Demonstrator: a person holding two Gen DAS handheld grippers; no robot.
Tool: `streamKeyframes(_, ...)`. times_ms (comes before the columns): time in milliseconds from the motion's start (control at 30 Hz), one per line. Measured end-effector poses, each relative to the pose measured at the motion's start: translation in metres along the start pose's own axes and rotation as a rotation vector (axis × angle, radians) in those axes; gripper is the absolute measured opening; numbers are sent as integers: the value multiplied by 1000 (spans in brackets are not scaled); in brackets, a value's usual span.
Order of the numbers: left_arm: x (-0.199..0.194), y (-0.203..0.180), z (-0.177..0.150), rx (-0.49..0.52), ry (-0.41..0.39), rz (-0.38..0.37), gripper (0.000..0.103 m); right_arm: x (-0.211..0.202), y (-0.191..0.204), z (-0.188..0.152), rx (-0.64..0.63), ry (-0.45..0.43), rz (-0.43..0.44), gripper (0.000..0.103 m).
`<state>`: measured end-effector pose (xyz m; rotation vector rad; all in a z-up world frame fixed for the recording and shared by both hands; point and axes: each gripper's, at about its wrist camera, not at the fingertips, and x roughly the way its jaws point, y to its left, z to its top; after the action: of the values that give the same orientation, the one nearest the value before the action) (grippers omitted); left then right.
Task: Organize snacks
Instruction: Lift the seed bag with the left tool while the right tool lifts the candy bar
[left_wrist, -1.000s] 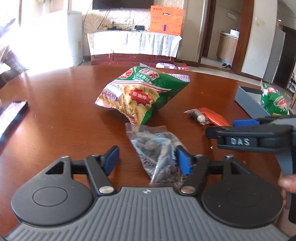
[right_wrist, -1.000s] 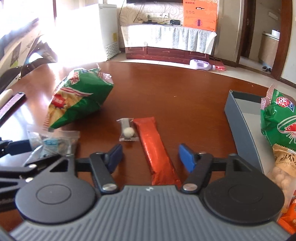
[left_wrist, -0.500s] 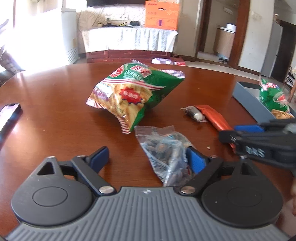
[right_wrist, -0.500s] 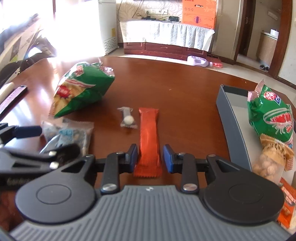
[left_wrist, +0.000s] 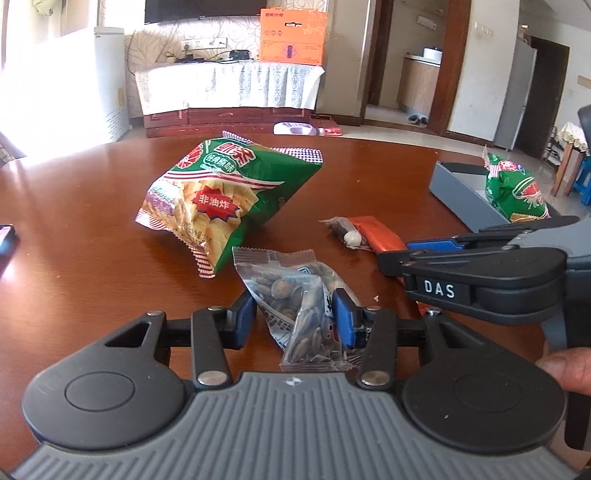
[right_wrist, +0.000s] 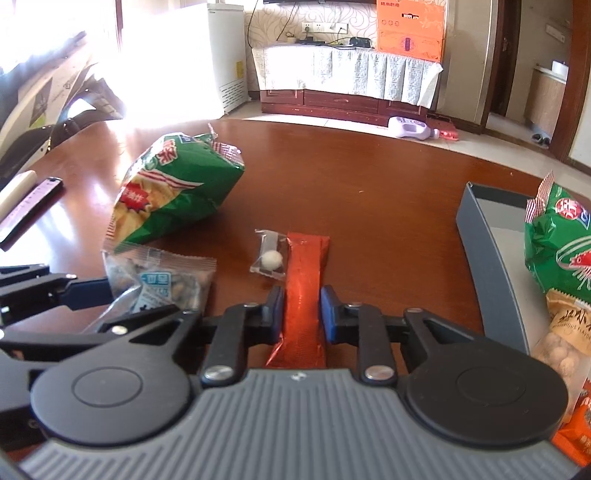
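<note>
We count four loose snacks on the brown table (right_wrist: 369, 192): one large green chip bag (left_wrist: 225, 199) at upper centre of the left wrist view, one clear packet of seeds (left_wrist: 299, 306) at centre, one small clear candy wrapper (right_wrist: 269, 258) and one orange stick packet (right_wrist: 304, 291).

The left gripper (left_wrist: 293, 319) has its jaws closing around the packet of seeds; both blue pads touch the film and pinch it.

The right gripper (right_wrist: 302, 314) has its jaws closing on the orange stick packet, which runs up between the pads, pressed on both sides.

One grey tray (right_wrist: 491, 280) sits at the right edge. In it we see one green shrimp-print bag (right_wrist: 557, 251), one clear nut bag (right_wrist: 565, 339) and one orange pack (right_wrist: 578, 432).
</note>
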<state>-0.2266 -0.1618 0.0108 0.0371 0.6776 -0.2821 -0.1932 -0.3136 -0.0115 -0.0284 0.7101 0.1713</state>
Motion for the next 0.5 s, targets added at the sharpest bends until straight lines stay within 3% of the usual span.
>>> streamKeyframes(67, 0, -3, 0, 23, -1, 45, 72, -2, 0, 0, 5, 5, 4, 24)
streamKeyframes(133, 1, 1, 0, 9, 1, 39, 73, -3, 0, 1, 8, 8, 3, 24)
streamKeyframes(200, 3, 4, 2, -10, 5, 7, 68, -3, 0, 0, 11, 11, 6, 24)
streamKeyframes(267, 2, 6, 2, -26, 4, -48, 47, -4, 2, -1, 0, 12, 2, 24)
streamKeyframes(500, -2, -3, -1, 7, -11, -41, 44, -6, 4, -3, -1, 18, 3, 24)
